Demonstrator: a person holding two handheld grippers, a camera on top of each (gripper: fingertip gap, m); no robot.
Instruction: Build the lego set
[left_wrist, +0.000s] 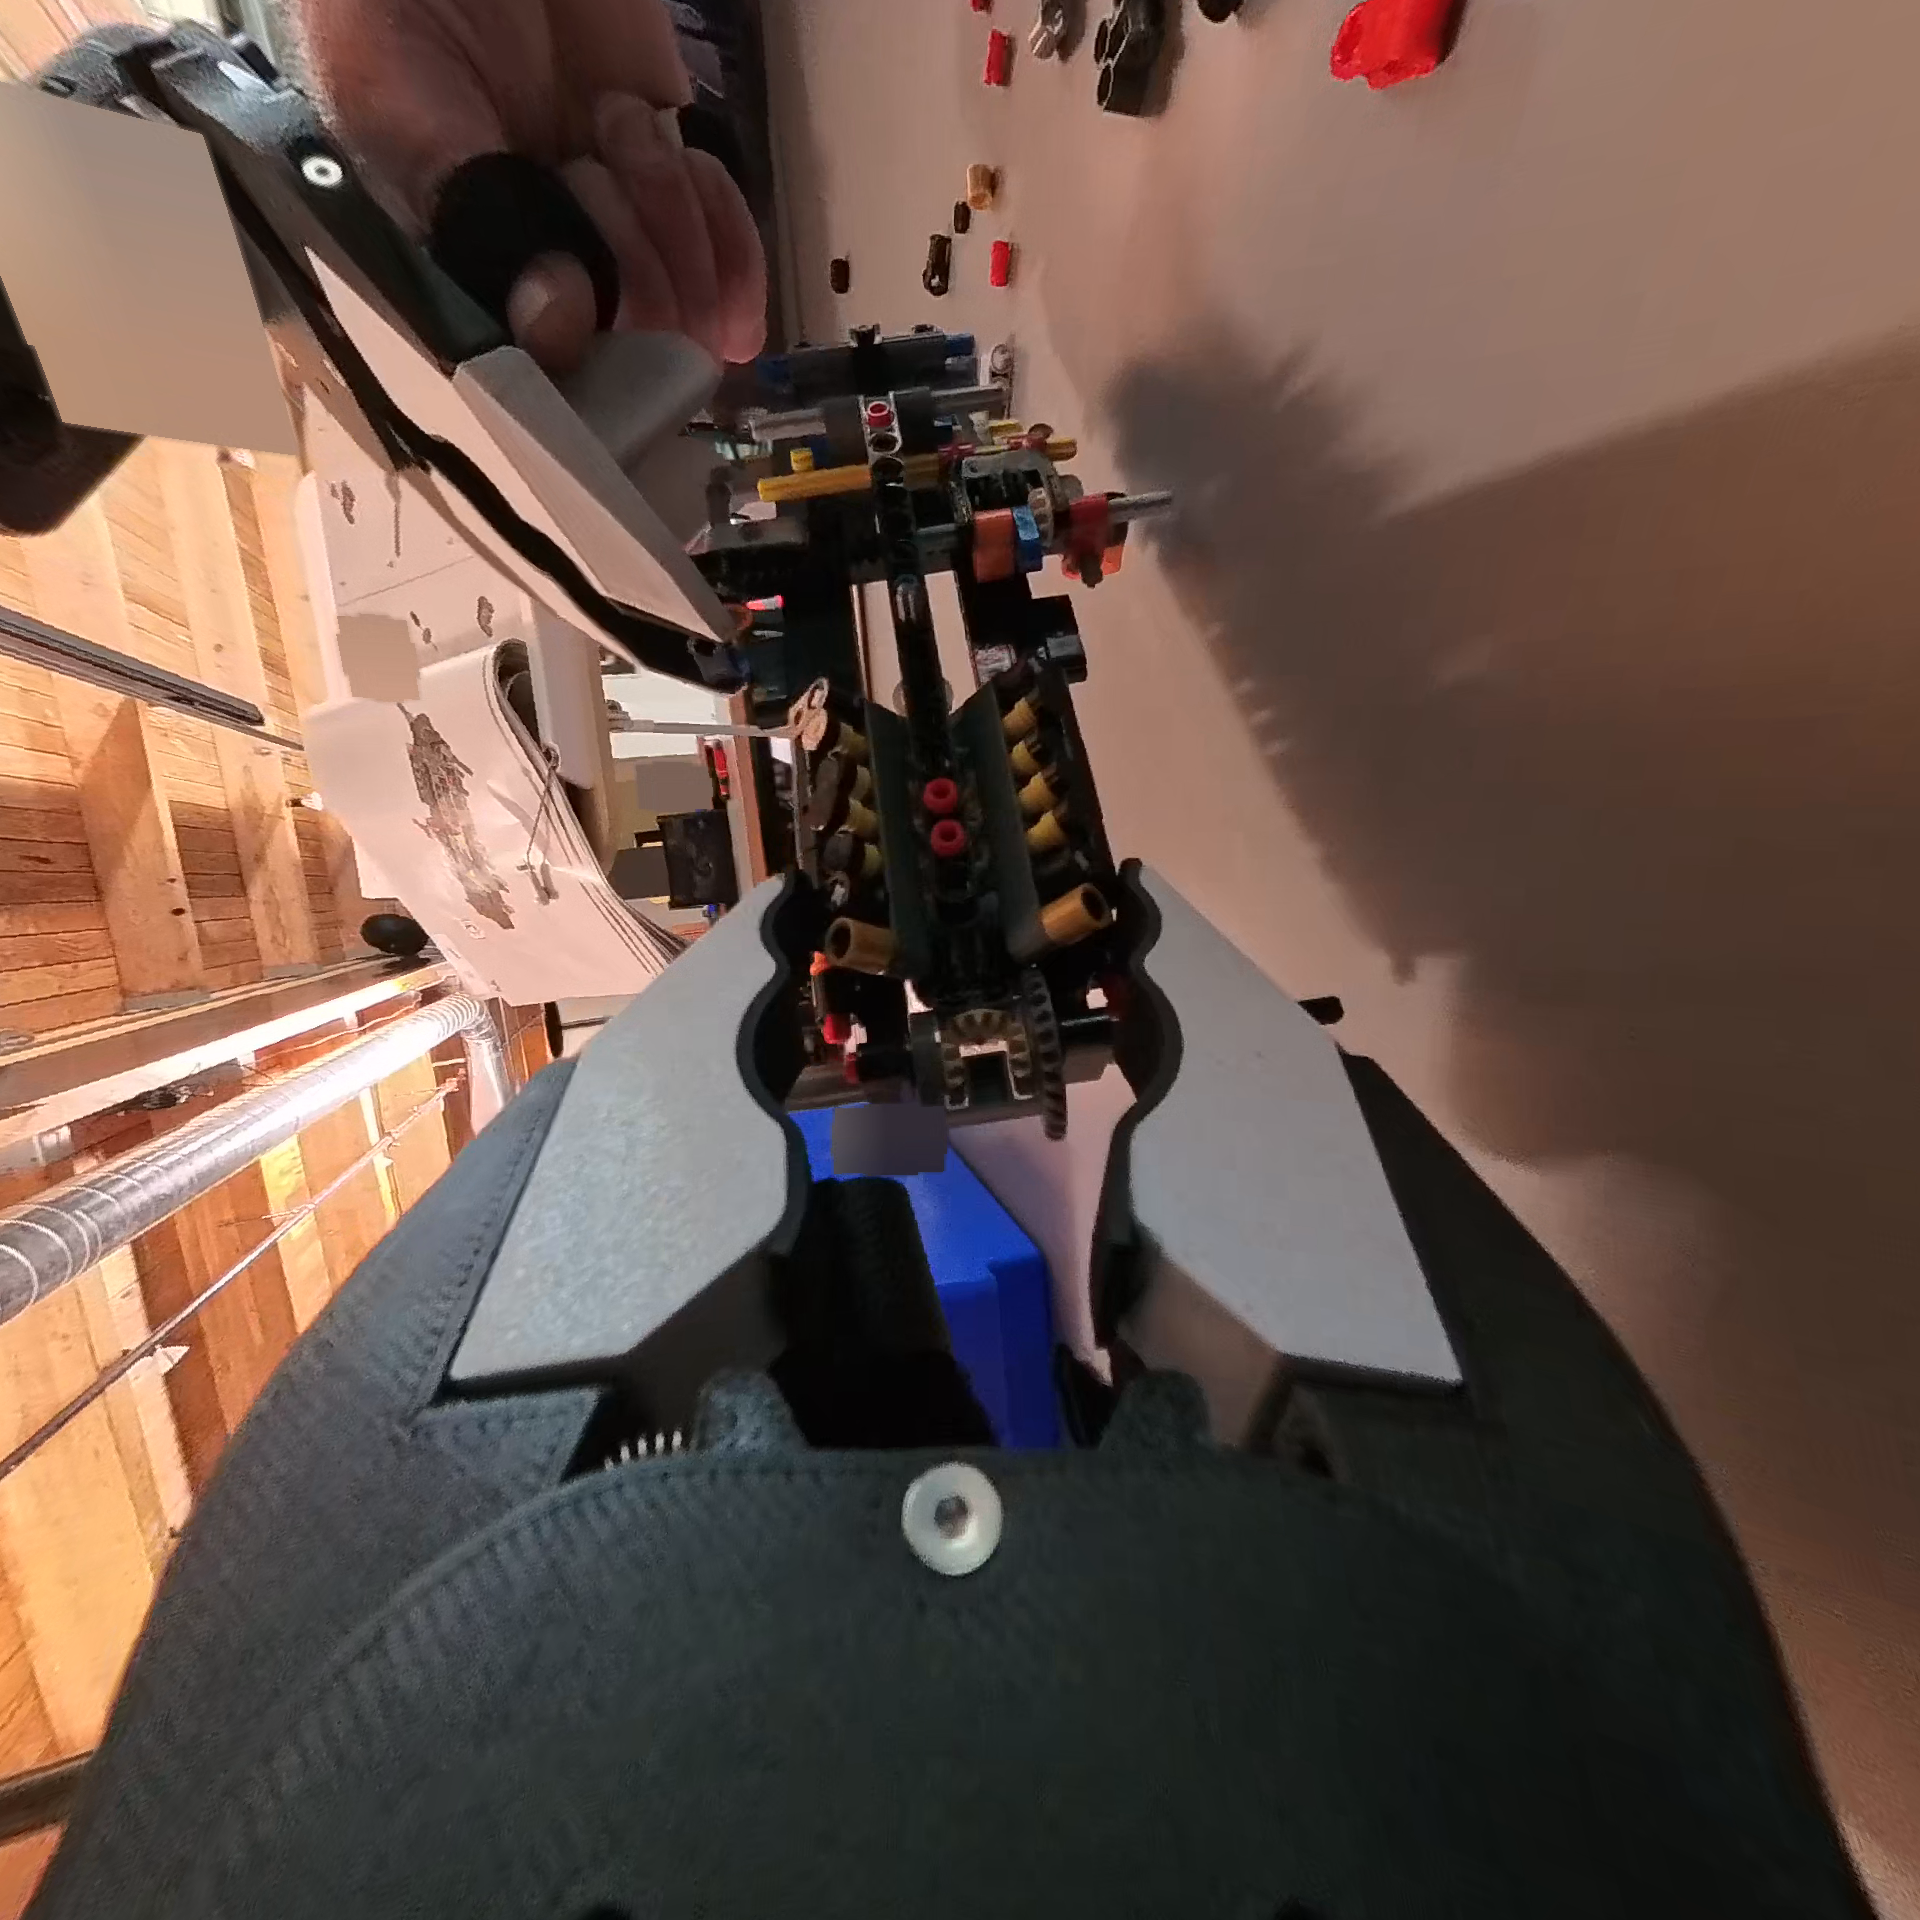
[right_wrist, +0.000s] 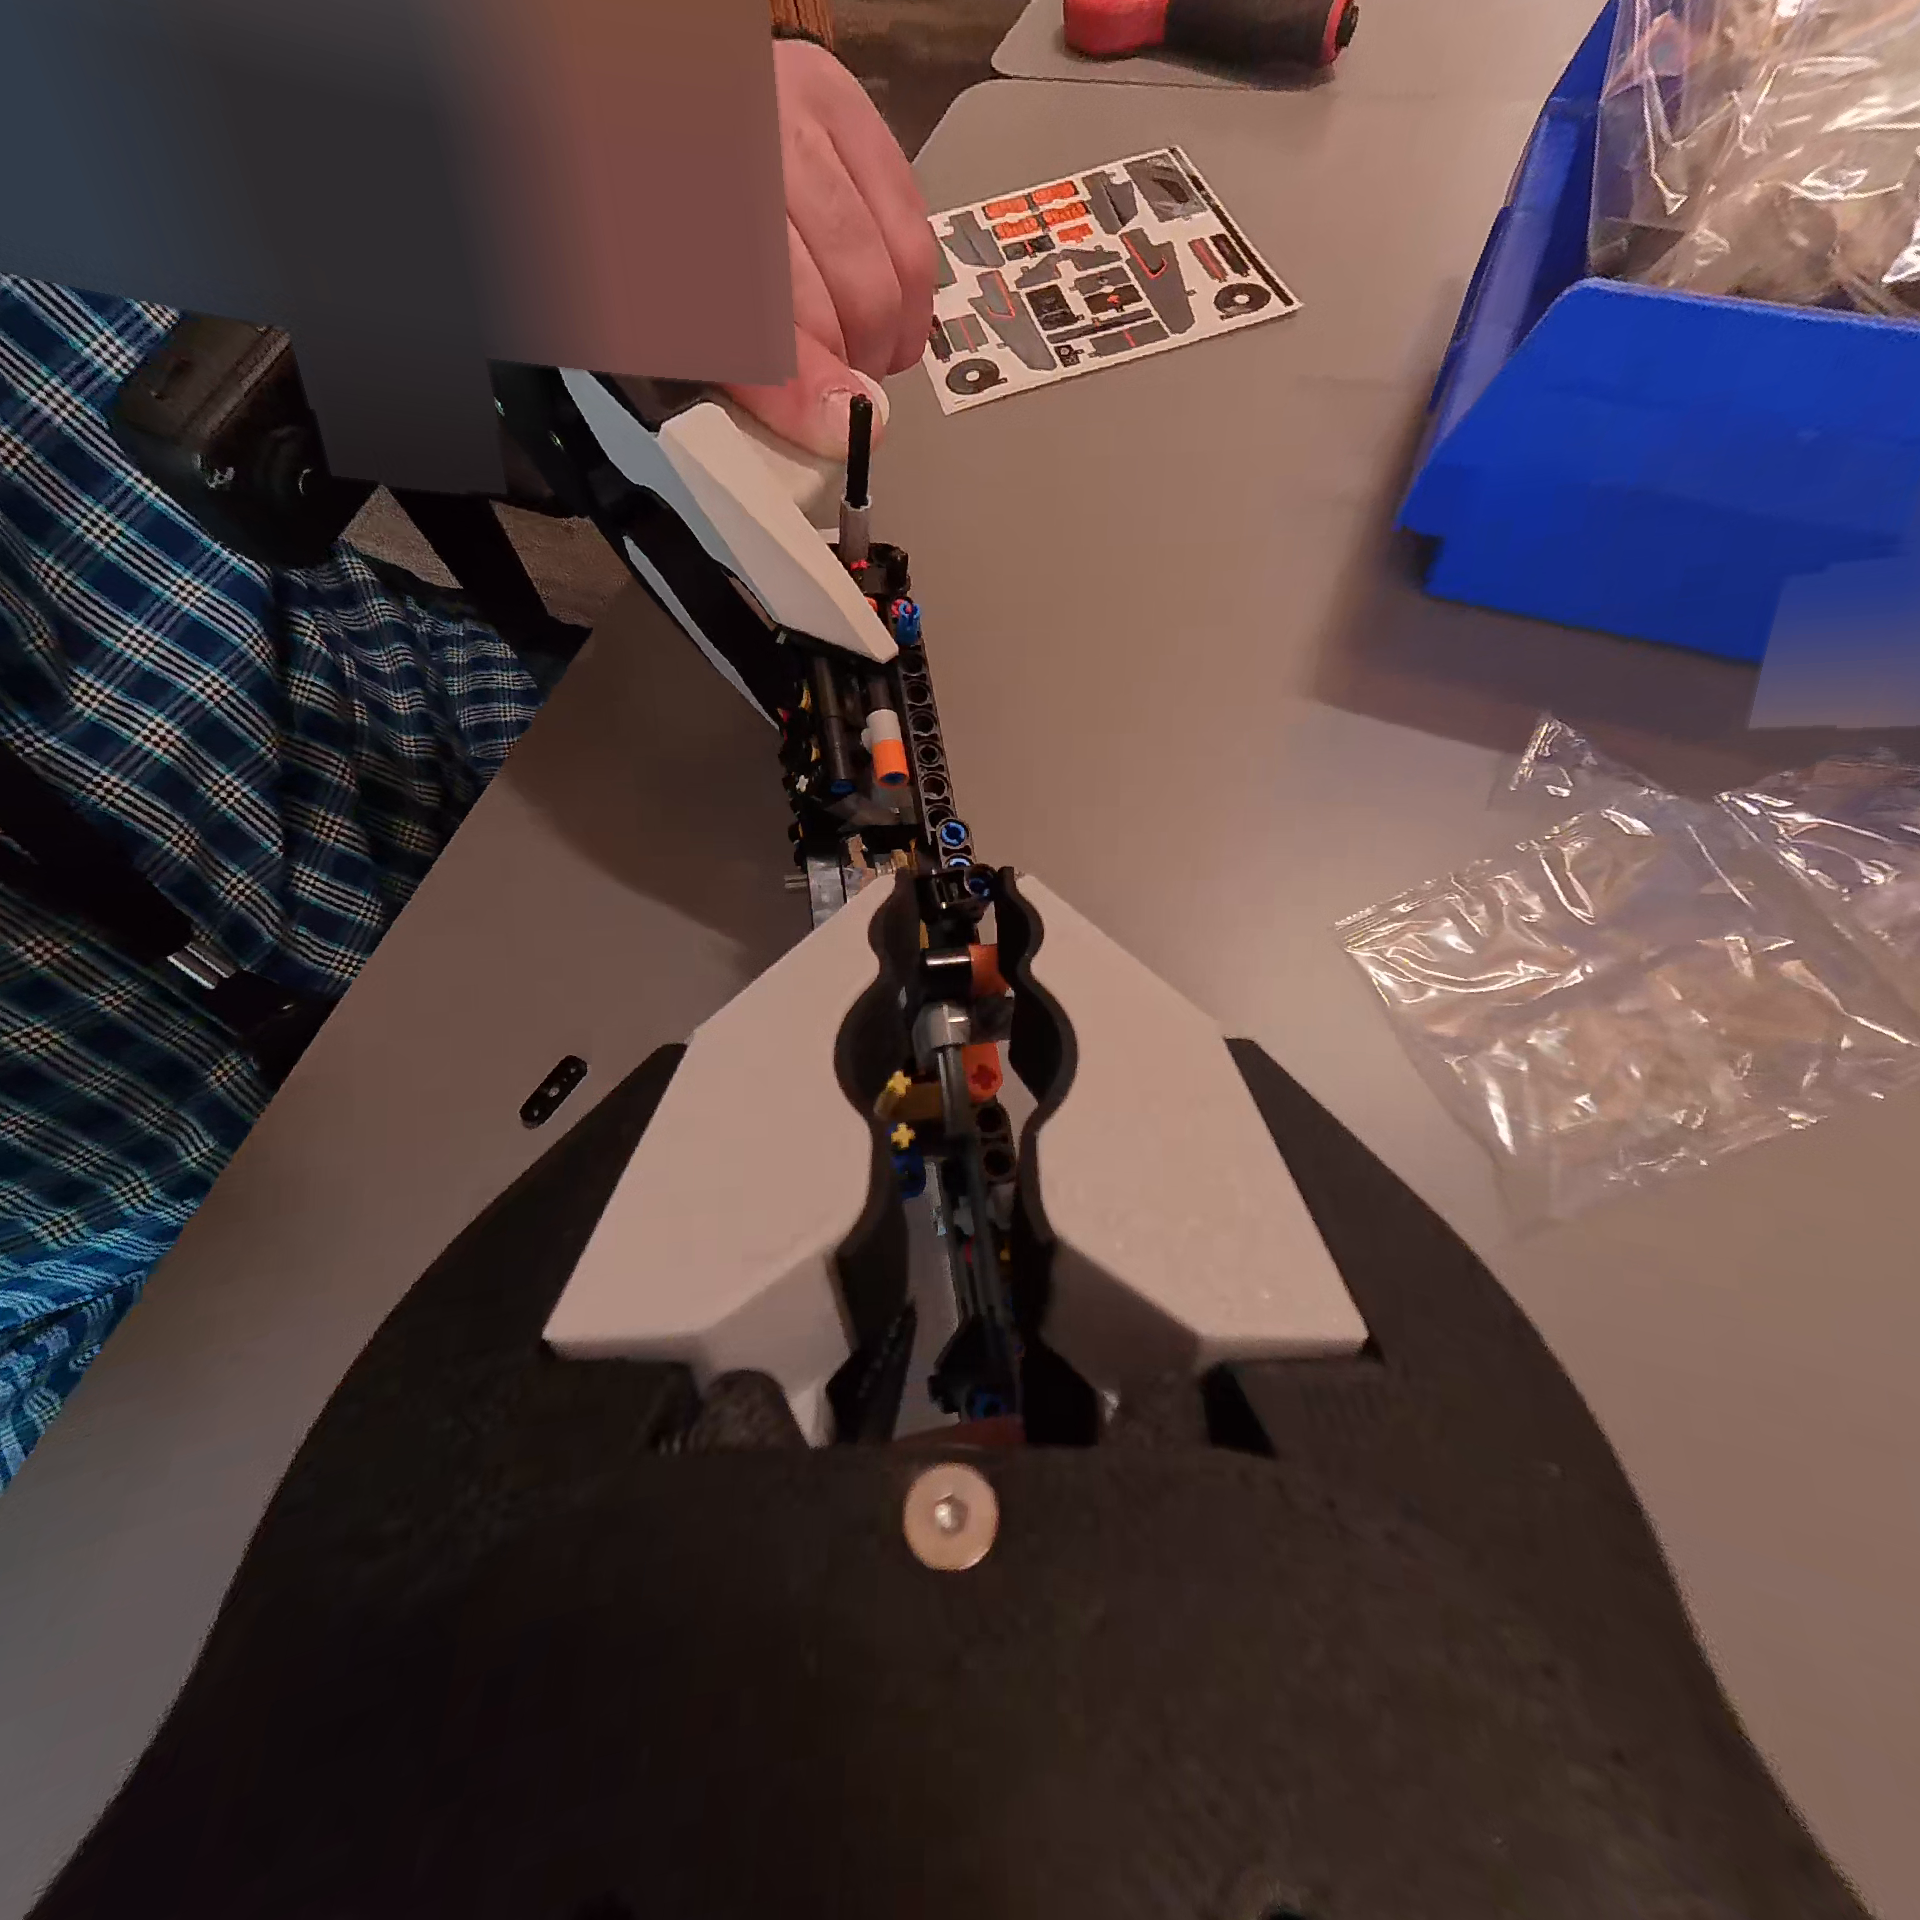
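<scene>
A long black Lego chassis (left_wrist: 935, 727) with yellow cylinders, red pins and gears is held off the table between both grippers. My left gripper (left_wrist: 956, 987) is shut on its near, geared end. In that view the right gripper's grey fingers (left_wrist: 623, 540) meet the chassis's far end from the upper left. In the right wrist view my right gripper (right_wrist: 956, 899) is shut on one end of the chassis (right_wrist: 925, 748). The left gripper's white fingers (right_wrist: 790, 551) hold the other end, where a black axle (right_wrist: 858, 447) sticks up.
Loose red, black and tan pieces (left_wrist: 997, 260) lie on the grey table (right_wrist: 1247, 1558). A blue bin (right_wrist: 1662, 436) with bags, clear plastic bags (right_wrist: 1662, 956) and a sticker sheet (right_wrist: 1101, 270) lie to the right. An instruction booklet (left_wrist: 488, 831) lies beyond. A person in plaid (right_wrist: 208, 727) sits at the left. Some 8 cm of space lies between my two pairs of fingers.
</scene>
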